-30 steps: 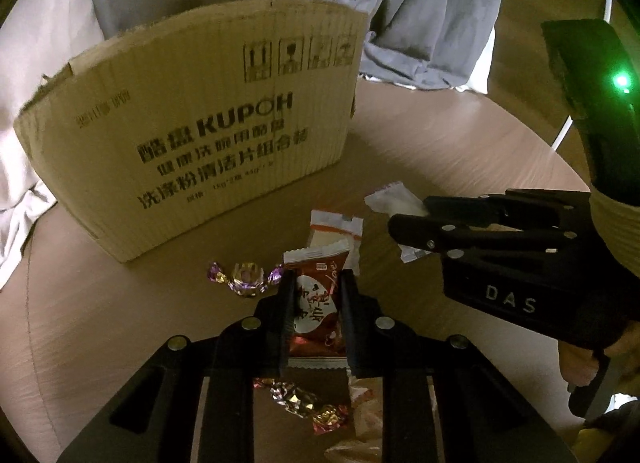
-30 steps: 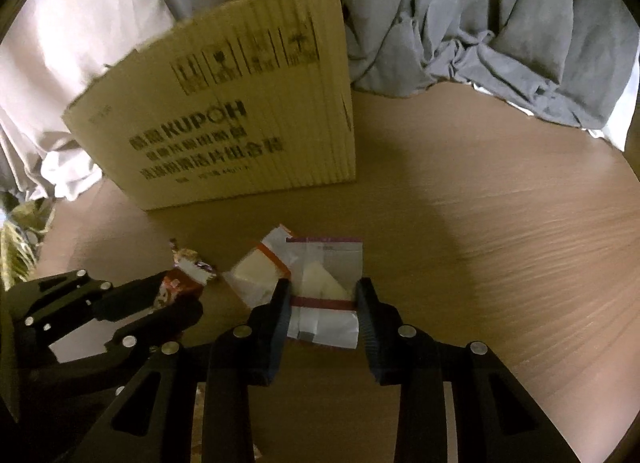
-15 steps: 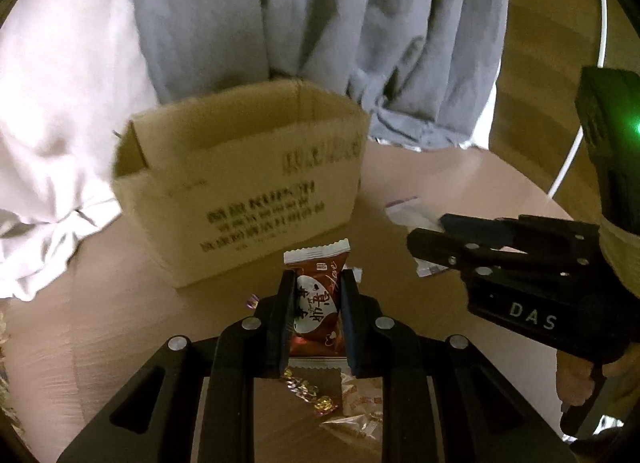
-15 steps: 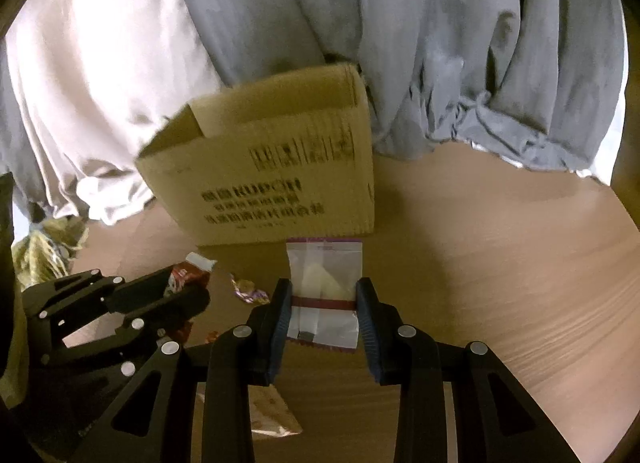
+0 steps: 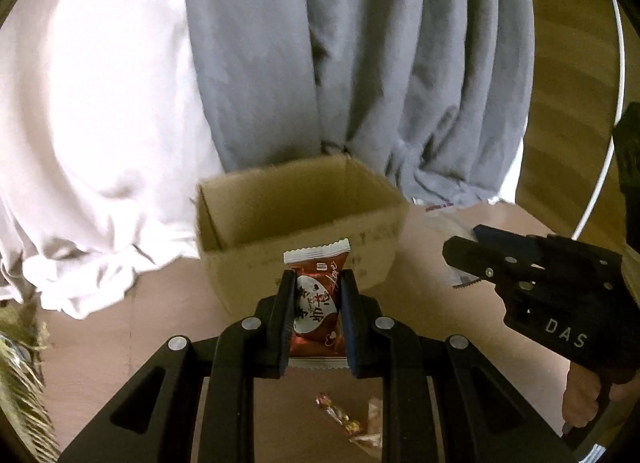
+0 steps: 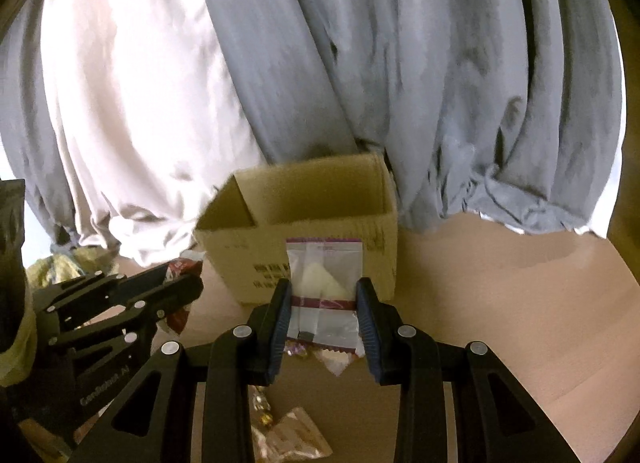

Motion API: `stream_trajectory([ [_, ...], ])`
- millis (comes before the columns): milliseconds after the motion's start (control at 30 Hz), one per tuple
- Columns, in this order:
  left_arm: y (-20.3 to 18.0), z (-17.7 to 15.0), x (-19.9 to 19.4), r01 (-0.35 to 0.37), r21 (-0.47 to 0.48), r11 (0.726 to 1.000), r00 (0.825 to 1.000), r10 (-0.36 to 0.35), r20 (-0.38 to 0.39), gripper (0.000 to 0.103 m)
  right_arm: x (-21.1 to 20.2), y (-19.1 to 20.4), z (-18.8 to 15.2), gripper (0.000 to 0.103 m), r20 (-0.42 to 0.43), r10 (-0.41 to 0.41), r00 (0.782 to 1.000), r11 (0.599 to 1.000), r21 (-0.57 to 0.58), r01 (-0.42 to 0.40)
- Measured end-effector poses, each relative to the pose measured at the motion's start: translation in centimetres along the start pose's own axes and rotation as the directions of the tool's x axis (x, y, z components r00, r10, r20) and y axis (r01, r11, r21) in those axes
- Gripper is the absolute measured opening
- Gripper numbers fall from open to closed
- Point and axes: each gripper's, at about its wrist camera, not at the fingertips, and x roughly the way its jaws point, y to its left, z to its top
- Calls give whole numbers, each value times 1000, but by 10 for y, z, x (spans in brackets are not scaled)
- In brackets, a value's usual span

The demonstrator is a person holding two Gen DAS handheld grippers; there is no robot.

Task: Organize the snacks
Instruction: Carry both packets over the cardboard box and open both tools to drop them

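1. Your left gripper [image 5: 315, 315] is clamped on the red snack packet [image 5: 316, 303] across its middle; it looks light, crinkly and slick, so grip the filled body, not the sealed edge.
2. Your right gripper [image 6: 323, 319] pinches the clear snack pouch [image 6: 324, 283] at its red band; judge it limp and floppy.
3. Beneath both, loose candies [image 5: 340, 419] lie on the table [image 6: 500, 303].
4. Ahead of both tips stands the open cardboard box [image 5: 296, 215].
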Motion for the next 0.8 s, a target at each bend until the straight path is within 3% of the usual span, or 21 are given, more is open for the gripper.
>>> stream_trajectory([
  [433, 15, 53, -20, -53, 5, 999, 988, 52, 144, 22, -5, 13, 49, 34, 119, 50, 992, 999, -8, -49],
  [800, 33, 77, 7, -62, -12, 998, 991, 63, 117, 22, 19, 20, 78, 34, 124, 69, 990, 997, -39, -64],
])
